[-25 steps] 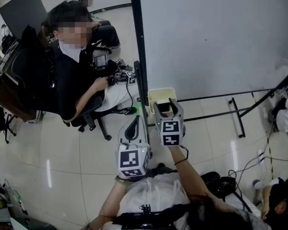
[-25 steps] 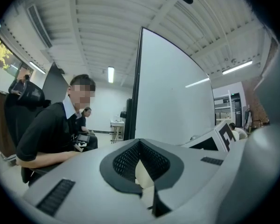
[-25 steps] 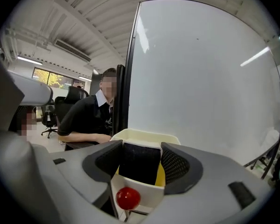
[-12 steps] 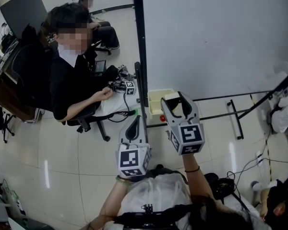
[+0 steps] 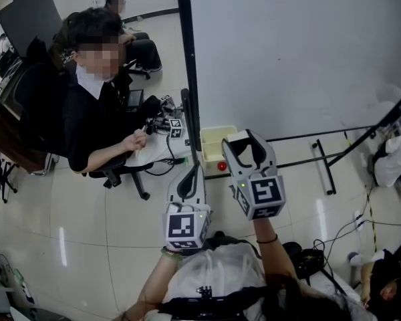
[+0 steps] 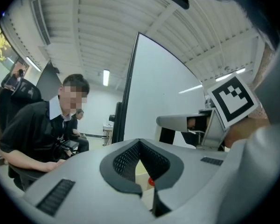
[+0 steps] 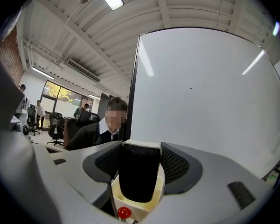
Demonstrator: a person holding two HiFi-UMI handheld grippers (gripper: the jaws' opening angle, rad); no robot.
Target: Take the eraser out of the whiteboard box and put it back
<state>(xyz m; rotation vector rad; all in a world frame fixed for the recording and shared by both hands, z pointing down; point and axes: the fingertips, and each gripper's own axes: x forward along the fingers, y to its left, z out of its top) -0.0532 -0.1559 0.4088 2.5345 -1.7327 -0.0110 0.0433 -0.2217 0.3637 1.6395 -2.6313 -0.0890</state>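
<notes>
The eraser (image 7: 139,171), black felt under a white back, sits clamped between the jaws of my right gripper (image 7: 140,169). In the head view that gripper (image 5: 242,141) holds the eraser (image 5: 236,137) just above and right of the pale yellow whiteboard box (image 5: 212,138), which hangs at the whiteboard's (image 5: 287,52) lower left corner. A red round magnet (image 5: 222,166) sits at the box's front. My left gripper (image 5: 191,168) hangs lower and to the left, jaws together, holding nothing. In the left gripper view its tips (image 6: 140,143) meet in front of the box.
A seated person (image 5: 93,92) in black works at a small table (image 5: 162,146) left of the board's black frame post (image 5: 187,65). The board's stand legs (image 5: 324,166) run across the tiled floor at the right. Bags and cables (image 5: 387,159) lie far right.
My right gripper has risen out of the box with the eraser and shifted slightly right and nearer. The left gripper has stayed put. The seated person has leaned toward the small table.
</notes>
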